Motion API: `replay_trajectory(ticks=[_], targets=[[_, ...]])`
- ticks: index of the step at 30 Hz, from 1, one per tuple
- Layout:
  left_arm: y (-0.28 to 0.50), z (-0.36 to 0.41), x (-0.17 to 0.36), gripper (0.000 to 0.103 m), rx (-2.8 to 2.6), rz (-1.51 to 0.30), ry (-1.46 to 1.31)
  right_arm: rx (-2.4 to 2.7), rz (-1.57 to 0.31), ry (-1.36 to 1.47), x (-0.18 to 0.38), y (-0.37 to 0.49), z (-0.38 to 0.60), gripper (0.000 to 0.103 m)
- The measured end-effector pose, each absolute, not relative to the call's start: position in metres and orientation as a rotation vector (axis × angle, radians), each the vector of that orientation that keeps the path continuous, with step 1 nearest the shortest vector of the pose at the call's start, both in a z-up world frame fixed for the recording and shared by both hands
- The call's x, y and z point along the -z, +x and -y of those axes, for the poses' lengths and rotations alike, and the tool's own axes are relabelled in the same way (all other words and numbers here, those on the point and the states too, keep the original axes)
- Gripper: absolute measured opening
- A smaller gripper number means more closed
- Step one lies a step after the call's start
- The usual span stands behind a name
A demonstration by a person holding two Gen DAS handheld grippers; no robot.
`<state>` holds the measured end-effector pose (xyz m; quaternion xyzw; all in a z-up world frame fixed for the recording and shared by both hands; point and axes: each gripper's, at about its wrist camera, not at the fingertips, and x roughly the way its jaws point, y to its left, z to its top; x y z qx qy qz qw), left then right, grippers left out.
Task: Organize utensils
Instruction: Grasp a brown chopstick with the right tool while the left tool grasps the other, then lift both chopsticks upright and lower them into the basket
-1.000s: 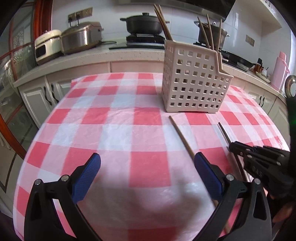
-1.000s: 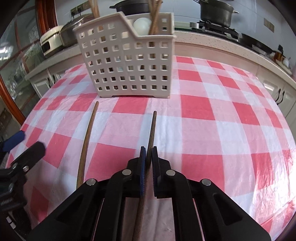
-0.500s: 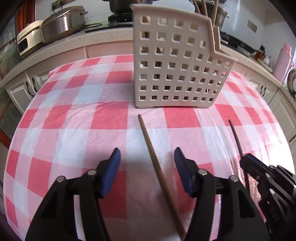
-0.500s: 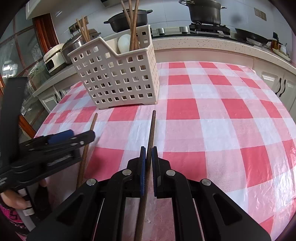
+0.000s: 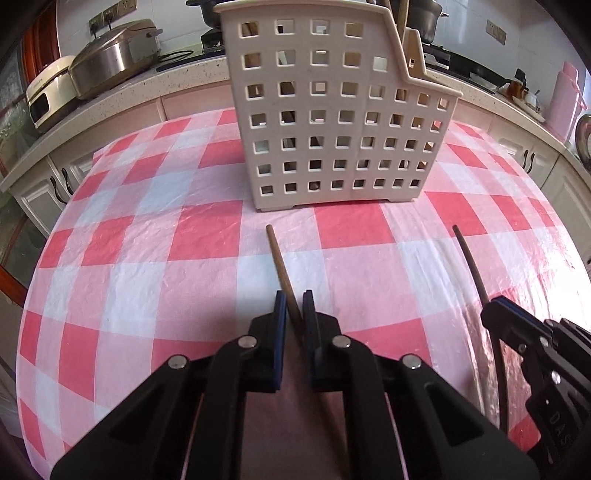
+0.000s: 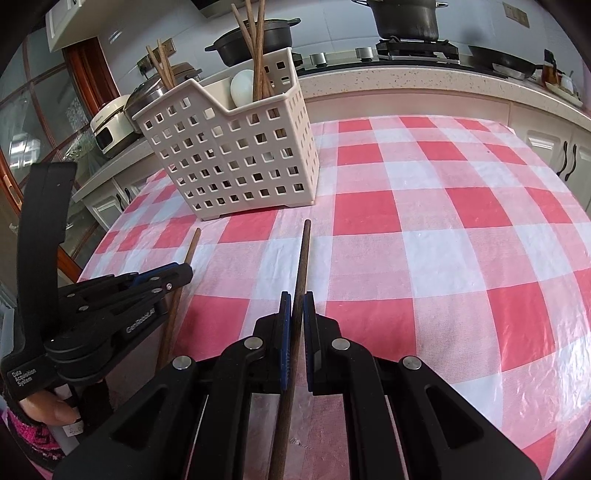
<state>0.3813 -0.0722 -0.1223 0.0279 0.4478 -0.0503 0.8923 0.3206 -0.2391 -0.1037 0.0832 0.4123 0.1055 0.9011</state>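
Observation:
A light brown chopstick (image 5: 279,258) lies on the red-and-white checked tablecloth (image 5: 147,258), pointing at the white perforated utensil basket (image 5: 332,110). My left gripper (image 5: 293,306) is closing on it, and both blue pads touch its shaft. To its right, my right gripper (image 5: 495,314) is shut on a dark chopstick (image 5: 467,258). The right wrist view shows that right gripper (image 6: 294,306) clamping the dark chopstick (image 6: 303,254), with the left gripper (image 6: 181,271) over the light chopstick (image 6: 192,245). The basket (image 6: 236,162) holds several chopsticks and a white spoon.
Behind the table runs a kitchen counter (image 5: 177,85) with rice cookers (image 5: 110,59), pots on a stove (image 6: 402,18) and a pink flask (image 5: 565,96). Cabinets stand below it. A hand in a pink sleeve (image 6: 48,410) holds the left gripper. The table edge curves close on the left.
My left gripper moved forward and right over the light chopstick and its wide-open jaws came together on it. The right gripper kept its hold on the dark chopstick.

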Motion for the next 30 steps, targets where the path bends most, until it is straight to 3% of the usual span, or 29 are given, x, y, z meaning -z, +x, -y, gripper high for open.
replay_trajectory(ticks=[15, 30], targets=[[0.351, 0.051, 0.095, 0.006, 0.143, -0.844, -0.006, -0.175, -0.824, 0.15, 0.094, 0.315, 0.238, 0.006], [0.296, 0.035, 0.033, 0.006, 0.174, -0.641, -0.036, -0.21, -0.651, 0.106, 0.031, 0.28, 0.223, 0.006]])
